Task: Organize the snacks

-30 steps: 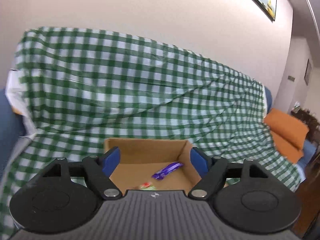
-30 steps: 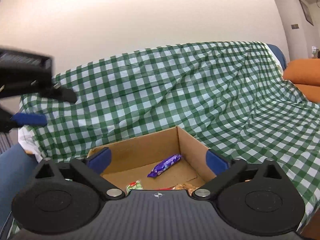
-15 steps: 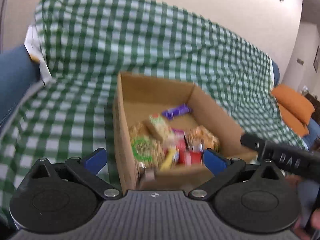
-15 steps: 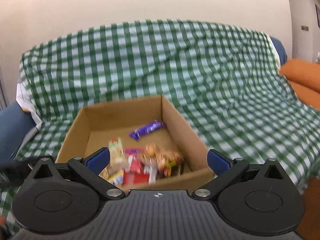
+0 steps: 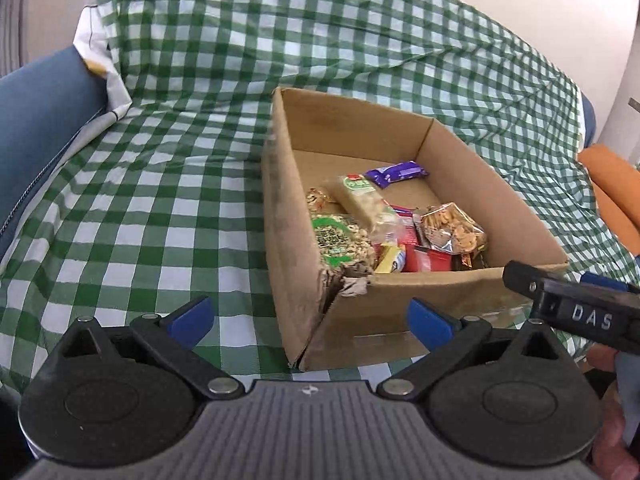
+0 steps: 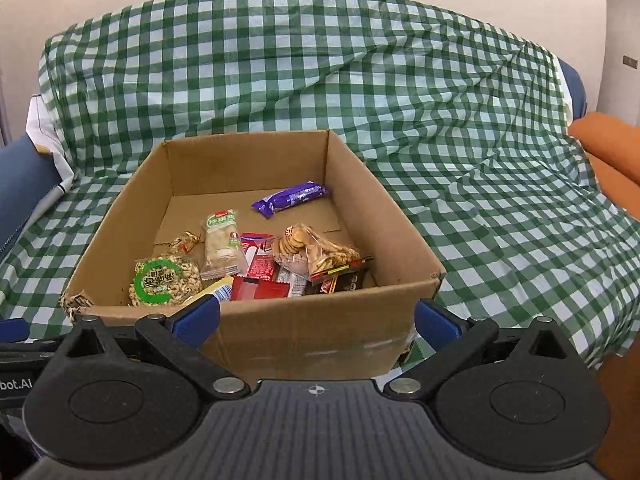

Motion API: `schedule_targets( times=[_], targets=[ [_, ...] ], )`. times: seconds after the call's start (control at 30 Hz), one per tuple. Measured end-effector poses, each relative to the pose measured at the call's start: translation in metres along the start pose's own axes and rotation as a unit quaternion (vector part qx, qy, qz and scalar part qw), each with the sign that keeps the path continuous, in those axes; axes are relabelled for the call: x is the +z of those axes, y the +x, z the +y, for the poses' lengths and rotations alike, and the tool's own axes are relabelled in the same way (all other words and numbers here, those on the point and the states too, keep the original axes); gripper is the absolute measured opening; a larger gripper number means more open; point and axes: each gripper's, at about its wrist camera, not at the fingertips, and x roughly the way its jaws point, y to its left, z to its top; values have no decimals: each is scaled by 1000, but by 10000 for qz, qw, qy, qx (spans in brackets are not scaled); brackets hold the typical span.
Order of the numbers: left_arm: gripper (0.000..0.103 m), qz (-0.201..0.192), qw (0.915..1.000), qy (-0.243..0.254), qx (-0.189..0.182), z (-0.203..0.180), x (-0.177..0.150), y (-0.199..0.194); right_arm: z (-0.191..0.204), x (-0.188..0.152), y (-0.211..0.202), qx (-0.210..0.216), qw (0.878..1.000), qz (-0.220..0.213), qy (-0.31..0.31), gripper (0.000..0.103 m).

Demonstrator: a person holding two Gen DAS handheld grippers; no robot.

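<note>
My left gripper point(image 5: 310, 322) and right gripper point(image 6: 318, 318) both gape wide, holding nothing, just short of the box point(image 6: 320, 330) (near-left corner torn). Snacks point(image 6: 256, 258) pile at its front; a purple bar point(image 6: 290, 197) lies apart toward the back. Box sits on checked cloth point(image 6: 480, 200).

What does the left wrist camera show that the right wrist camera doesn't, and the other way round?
Only the left wrist view shows the box's torn near corner from outside and the right gripper at the frame's right edge, jaw state unclear there. Only the right wrist view shows the open right gripper head-on. Both share the cardboard box, the purple snack bar, the green-labelled snack pack, the biscuit bag and the checked cloth. The left gripper is open.
</note>
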Motion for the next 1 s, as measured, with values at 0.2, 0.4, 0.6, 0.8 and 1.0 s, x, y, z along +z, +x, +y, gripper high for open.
schedule_targets(
  times=[0.2,0.4,0.6,0.8,1.0],
  targets=[
    [103,-44,10000,55,-5,0,1,-1,4,-1,0,13,10000,-40,-35,103],
    [103,-100,9999,43,-6,-2,2,-1,3,-1,0,25,9999,-22,-103,103],
    [103,-127,9999,83,-15,-3,1,-2,6,0,0,59,9998,-40,-166,103],
    [103,-160,9998,76,-23,-2,2,-2,6,0,0,100,9998,-45,-172,103],
    [103,-171,9998,124,-38,-3,2,-3,6,0,0,101,9998,-53,-175,103]
  ],
)
